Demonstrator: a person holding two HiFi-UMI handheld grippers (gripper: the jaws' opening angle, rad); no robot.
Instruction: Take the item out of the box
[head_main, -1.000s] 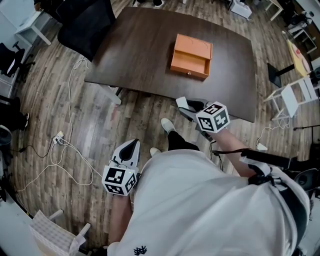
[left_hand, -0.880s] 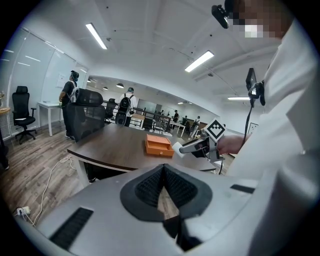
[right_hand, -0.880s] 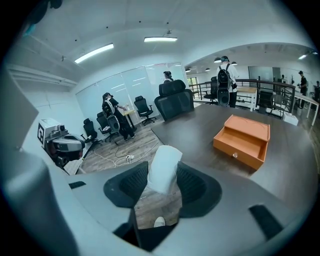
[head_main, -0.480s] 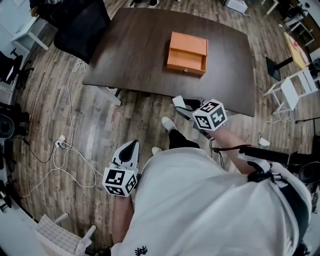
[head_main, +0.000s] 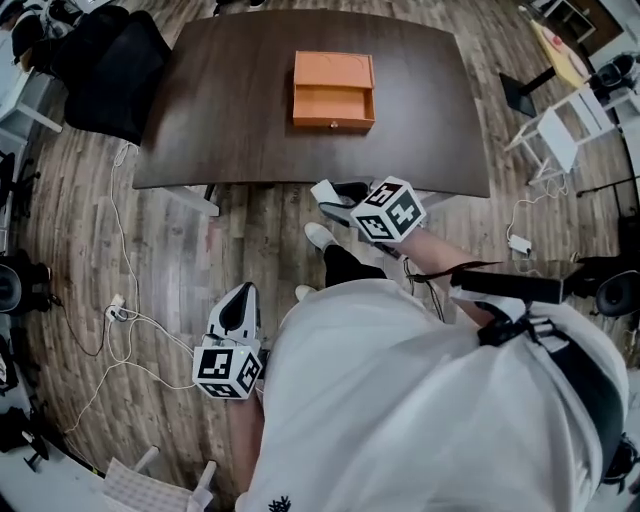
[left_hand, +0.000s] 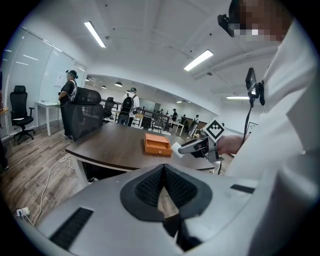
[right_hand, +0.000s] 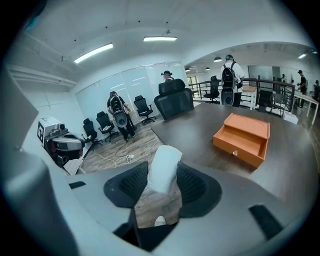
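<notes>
I am holding the white item (right_hand: 164, 165) clamped in the right hand-held gripper (right_hand: 161, 187), well clear of the open box (right_hand: 242, 137) ahead, so removal appears done, while the left hand-held gripper (left_hand: 163, 172) is sitting closed and empty.

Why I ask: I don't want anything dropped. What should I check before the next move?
1. White item pinched between the right gripper's jaws: ok.
2. Item out of the orange box: ok, it is held near the table's front edge, apart from the box.
3. Box drawer open with nothing left inside: nothing shows in it, but right behind the front wall I cannot tell.
4. Left gripper empty, jaws together, low at the person's side: ok.
5. Bare spot on the table to set the item down: ok, dark wood shows on both sides of the box.
</notes>
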